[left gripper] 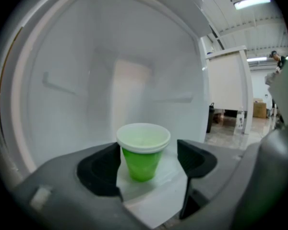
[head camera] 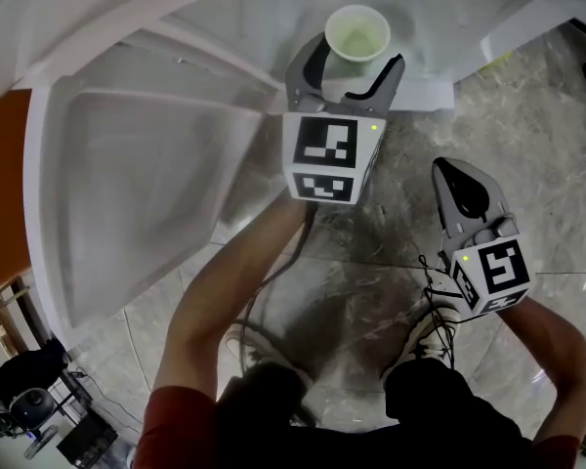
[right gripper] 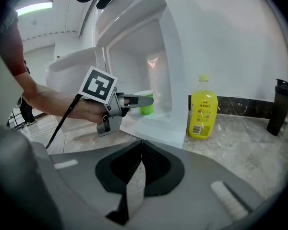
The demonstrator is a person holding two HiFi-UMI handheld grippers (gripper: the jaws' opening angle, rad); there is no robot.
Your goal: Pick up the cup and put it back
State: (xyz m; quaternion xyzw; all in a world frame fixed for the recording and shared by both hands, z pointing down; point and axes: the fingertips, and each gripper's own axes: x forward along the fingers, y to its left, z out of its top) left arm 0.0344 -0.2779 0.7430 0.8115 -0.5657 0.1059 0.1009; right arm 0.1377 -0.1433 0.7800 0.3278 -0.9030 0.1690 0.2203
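- Green cup (left gripper: 143,153) with a white inside, upright on the white shelf (left gripper: 156,202), close to the shelf's front edge.
- Left gripper (head camera: 355,68) reaching in toward that front edge, tongs spread wide, one on each side of the cup.
- Left-hand pad just beside the cup's rim, right-hand pad clearly apart from it; no pinch on the cup.
- Cup resting on the shelf by its own base, not lifted.
- Right gripper (head camera: 452,176) well apart from the shelf, out over the marbled floor (head camera: 371,291), tongs pressed together with nothing between them.
- White cabinet (right gripper: 149,37) open around the shelf, its pale door (head camera: 127,184) swung out to the left in the head view.
- Yellow bottle (right gripper: 203,115) upright on the floor just beside the cabinet's outer wall.
- Dark bottle (right gripper: 277,107) farther along the floor, by the dark skirting, well apart from the yellow one.
- Left forearm stretched from the lower part of the head view up to the marker cube (head camera: 327,154).
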